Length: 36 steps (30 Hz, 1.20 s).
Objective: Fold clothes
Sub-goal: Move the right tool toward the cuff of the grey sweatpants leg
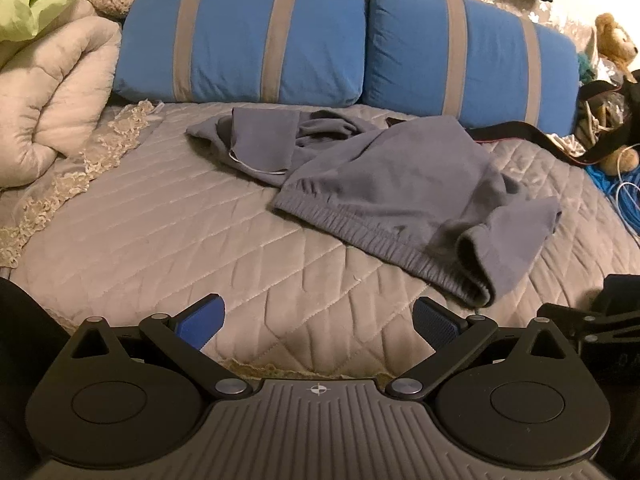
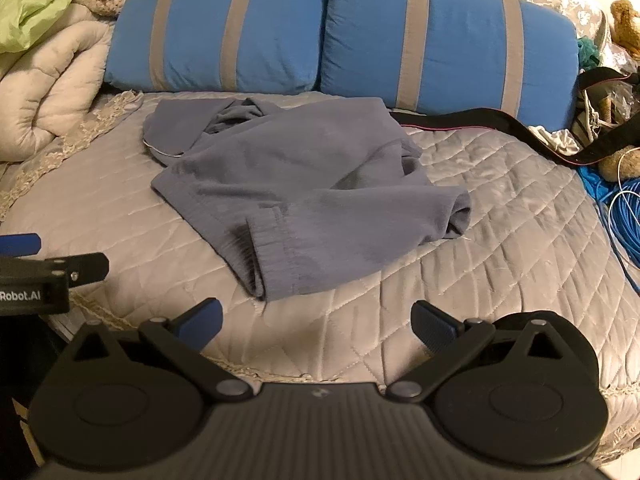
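We see a blue-grey sweatshirt lying crumpled and unfolded on a grey quilted bedspread, roughly in the middle of the bed and just in front of two blue pillows with grey stripes, the left pillow and the right pillow standing side by side against the head end. The garment's ribbed hem faces us, a cuffed sleeve end lies nearest, and its far part is bunched up near the pillows. Our left tool hangs above the near edge of the bed with its blue pads wide apart and nothing between them; the hem's corner lies just beyond its right-hand pad, and we cannot tell whether they touch. Our right tool is likewise spread wide and empty, short of the sleeve end. A rolled cream quilt sits at the left with a lime-green cloth on top of it. A black strap trails across the right side toward a clutter of blue cord and a plush teddy bear. We see no boxes, baskets or other containers on the bed; the sweatshirt lies loose on the cover.
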Each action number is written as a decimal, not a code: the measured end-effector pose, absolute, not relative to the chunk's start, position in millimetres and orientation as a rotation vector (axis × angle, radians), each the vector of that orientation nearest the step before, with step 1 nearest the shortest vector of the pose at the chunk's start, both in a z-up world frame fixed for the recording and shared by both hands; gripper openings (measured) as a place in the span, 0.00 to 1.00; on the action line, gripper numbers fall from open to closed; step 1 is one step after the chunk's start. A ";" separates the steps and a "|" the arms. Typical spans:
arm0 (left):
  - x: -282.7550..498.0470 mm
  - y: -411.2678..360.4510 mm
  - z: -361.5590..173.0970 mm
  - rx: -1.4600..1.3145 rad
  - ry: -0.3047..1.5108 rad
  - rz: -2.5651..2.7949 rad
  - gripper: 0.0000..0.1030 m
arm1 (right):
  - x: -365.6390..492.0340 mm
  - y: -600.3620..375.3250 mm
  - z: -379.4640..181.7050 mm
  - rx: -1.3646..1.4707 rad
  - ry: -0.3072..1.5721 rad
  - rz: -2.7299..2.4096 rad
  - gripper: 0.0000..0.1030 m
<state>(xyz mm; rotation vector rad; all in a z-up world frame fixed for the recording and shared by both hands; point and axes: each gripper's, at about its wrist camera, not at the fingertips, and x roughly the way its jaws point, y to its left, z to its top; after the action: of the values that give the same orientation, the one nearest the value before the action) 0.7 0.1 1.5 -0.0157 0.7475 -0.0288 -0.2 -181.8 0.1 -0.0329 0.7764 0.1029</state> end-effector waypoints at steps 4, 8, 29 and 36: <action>-15.7 3.3 4.5 -0.035 0.707 -0.049 0.99 | 0.6 -182.3 0.8 -0.038 0.779 0.110 1.00; -4.6 9.1 -1.1 -0.055 0.726 -0.047 0.99 | -2.5 -181.8 -0.6 -0.051 0.762 0.095 1.00; -1.3 -4.1 0.0 0.078 0.720 -0.035 0.98 | 0.7 -185.1 -1.7 -0.013 0.801 0.121 1.00; -1.0 -4.6 -0.3 0.092 0.740 -0.035 0.98 | 1.0 -184.2 -1.9 -0.018 0.800 0.136 1.00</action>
<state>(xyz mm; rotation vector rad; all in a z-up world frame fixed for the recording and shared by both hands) -1.0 -4.6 -0.3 0.0918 0.7401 -0.0349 1.0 -184.2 -1.9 -0.0182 0.8004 0.1364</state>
